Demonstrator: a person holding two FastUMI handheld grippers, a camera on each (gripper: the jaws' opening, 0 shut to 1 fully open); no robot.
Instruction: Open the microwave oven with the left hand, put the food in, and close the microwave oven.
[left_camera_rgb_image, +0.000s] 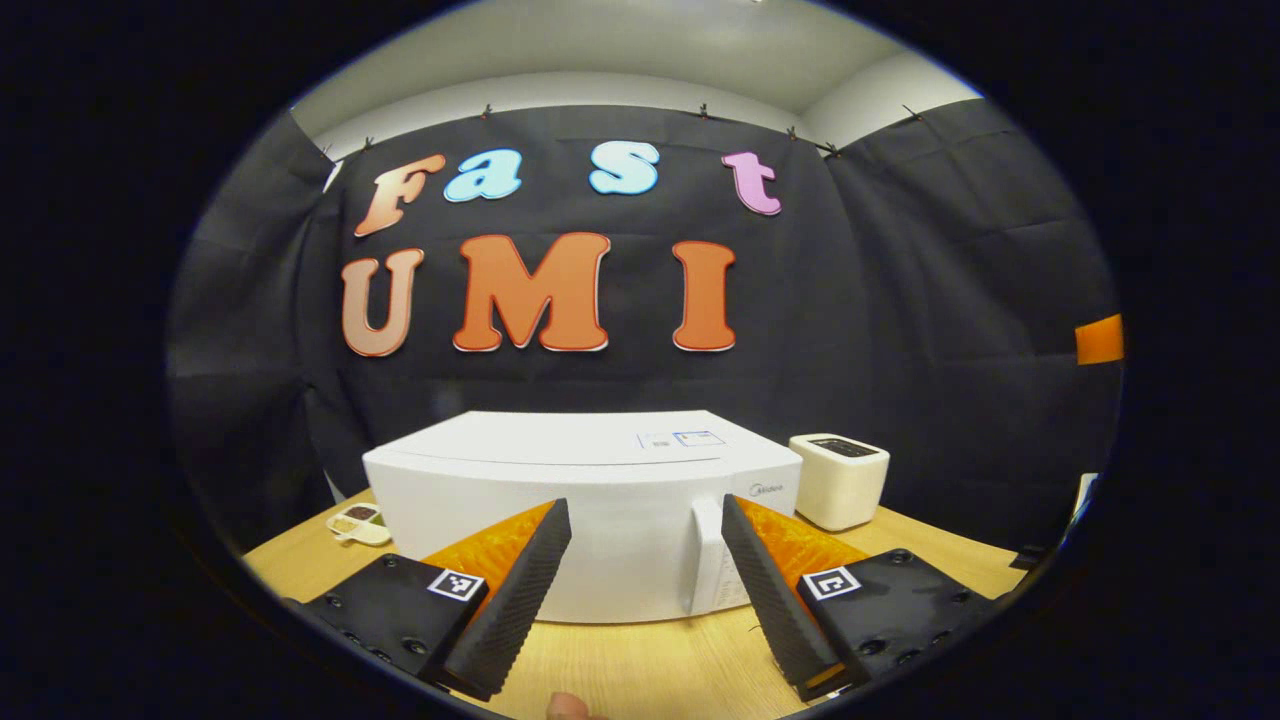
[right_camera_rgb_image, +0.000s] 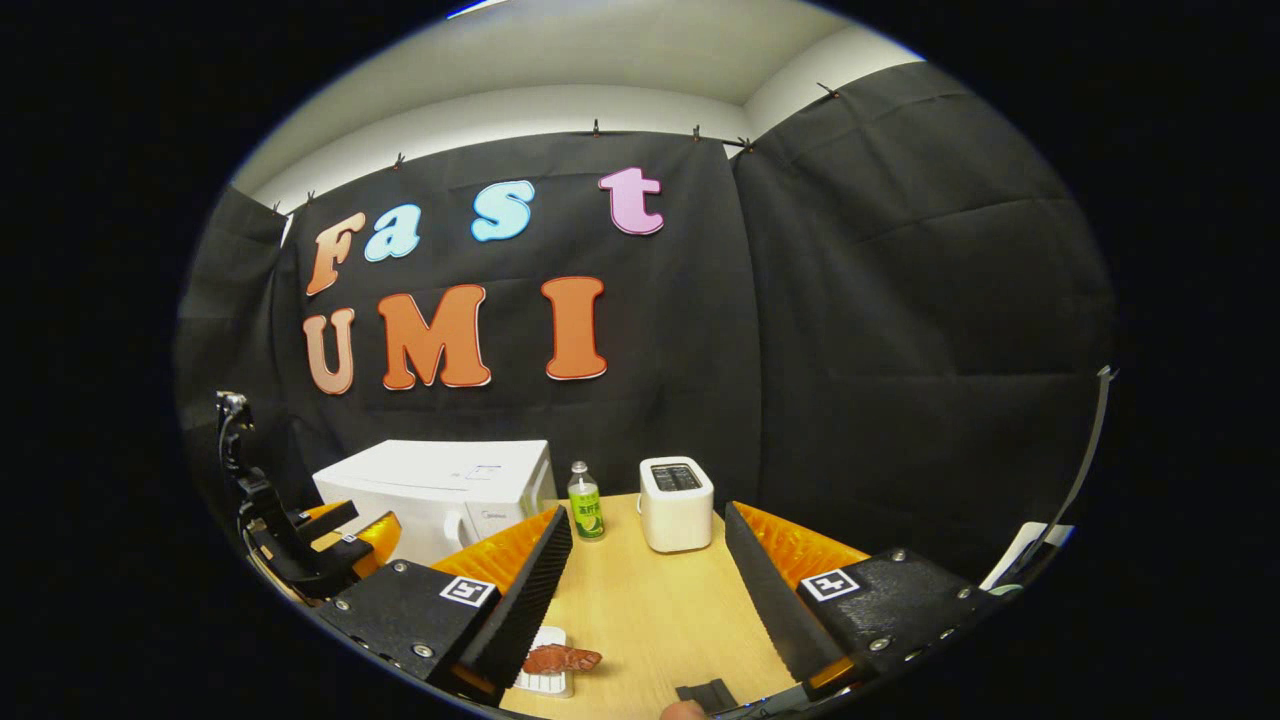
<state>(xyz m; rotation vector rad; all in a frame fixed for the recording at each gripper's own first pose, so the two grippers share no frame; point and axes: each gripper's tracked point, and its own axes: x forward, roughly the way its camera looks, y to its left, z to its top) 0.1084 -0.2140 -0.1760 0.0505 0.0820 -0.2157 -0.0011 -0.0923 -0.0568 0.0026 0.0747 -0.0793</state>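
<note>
White box-shaped microwave oven (left_camera_rgb_image: 585, 500) shut on the light wooden table (left_camera_rgb_image: 640, 665), both grippers empty.

A cream toaster (right_camera_rgb_image: 676, 503) and a green-labelled bottle (right_camera_rgb_image: 585, 500) stand right of it, a small dish (left_camera_rgb_image: 358, 522) left. The left gripper (left_camera_rgb_image: 646, 520) faces the door, fingers apart; the right gripper (right_camera_rgb_image: 648, 525), fingers apart, hangs above reddish food (right_camera_rgb_image: 560, 659) on a white tray (right_camera_rgb_image: 545, 672).

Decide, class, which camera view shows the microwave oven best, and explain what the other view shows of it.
The left gripper view: the microwave oven sits centred and close, with its closed door and handle facing the open left gripper. In the right gripper view the microwave oven is smaller, off to the left, partly hidden by gripper fingers.
</note>
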